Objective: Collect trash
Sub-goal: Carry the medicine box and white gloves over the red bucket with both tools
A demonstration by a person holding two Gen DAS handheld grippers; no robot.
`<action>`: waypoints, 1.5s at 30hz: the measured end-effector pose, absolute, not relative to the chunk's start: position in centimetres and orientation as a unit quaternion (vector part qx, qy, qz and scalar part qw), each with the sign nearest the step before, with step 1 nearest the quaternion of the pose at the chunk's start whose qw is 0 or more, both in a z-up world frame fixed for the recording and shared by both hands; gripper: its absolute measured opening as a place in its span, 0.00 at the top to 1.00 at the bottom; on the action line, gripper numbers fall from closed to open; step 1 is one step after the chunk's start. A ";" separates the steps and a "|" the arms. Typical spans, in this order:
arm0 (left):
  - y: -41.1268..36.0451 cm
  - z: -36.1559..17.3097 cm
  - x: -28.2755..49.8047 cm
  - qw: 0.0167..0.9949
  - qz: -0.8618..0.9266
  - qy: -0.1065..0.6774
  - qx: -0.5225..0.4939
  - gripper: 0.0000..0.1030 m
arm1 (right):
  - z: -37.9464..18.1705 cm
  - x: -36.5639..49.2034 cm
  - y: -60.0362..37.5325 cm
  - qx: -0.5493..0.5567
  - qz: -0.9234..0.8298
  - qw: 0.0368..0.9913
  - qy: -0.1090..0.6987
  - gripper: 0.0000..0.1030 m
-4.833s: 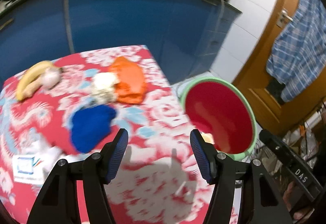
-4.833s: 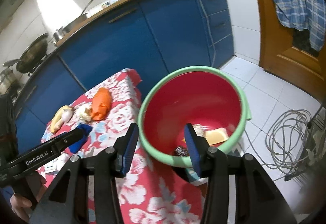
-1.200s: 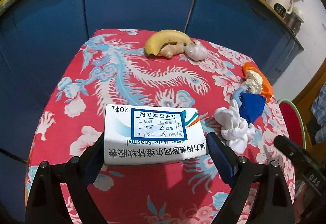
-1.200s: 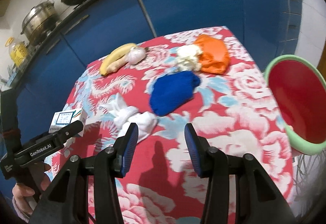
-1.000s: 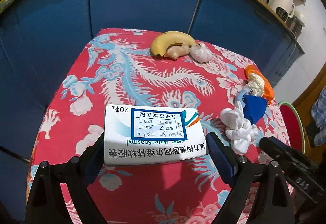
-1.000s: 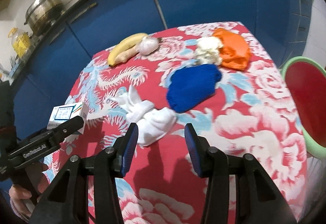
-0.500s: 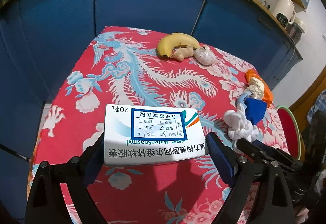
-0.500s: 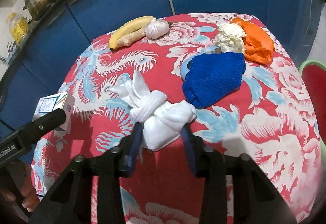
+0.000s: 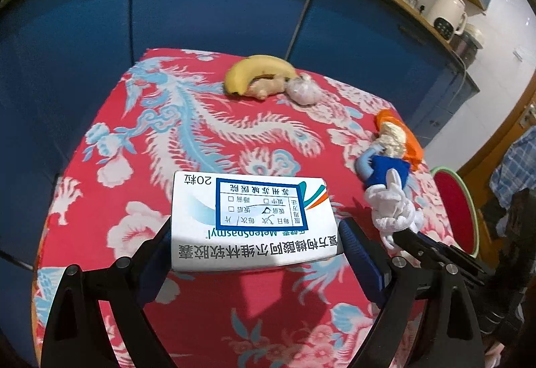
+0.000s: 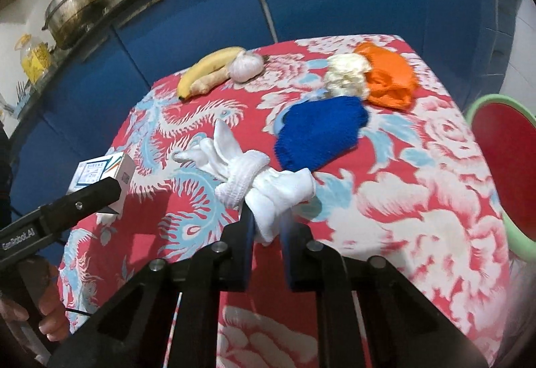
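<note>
My left gripper is shut on a white and blue medicine box and holds it above the red flowered tablecloth. The box also shows at the left of the right wrist view. My right gripper is shut on the near end of a knotted white sock bundle, which lies mid-table; it also shows in the left wrist view. The red bin with a green rim stands off the table's right edge.
On the cloth lie a blue knitted piece, an orange bag, a crumpled white wad, and a banana with ginger and a garlic bulb. Blue cabinets stand behind the table.
My right gripper moved in over the white sock bundle and closed on its near end. My left gripper keeps holding the medicine box, drawn back slightly.
</note>
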State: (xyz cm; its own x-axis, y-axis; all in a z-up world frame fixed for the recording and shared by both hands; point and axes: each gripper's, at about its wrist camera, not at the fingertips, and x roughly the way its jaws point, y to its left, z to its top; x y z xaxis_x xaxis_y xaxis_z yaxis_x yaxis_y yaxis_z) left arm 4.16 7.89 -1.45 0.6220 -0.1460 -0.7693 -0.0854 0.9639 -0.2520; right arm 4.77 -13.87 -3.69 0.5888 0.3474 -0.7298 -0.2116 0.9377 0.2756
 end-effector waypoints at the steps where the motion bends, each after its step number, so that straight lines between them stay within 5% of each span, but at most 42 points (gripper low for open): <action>1: 7.6 -1.4 4.2 0.891 -0.021 0.434 -0.133 0.10 | -3.5 4.6 -14.3 0.083 0.155 0.889 0.423 0.84; 25: -1.8 1.1 5.8 0.892 -0.104 0.432 -0.077 0.10 | 0.2 1.4 -28.0 0.143 0.033 0.919 0.366 0.84; 45: -12.6 1.9 8.6 0.884 -0.188 0.427 -0.031 0.10 | -2.4 1.6 -38.3 0.190 -0.068 0.907 0.369 0.83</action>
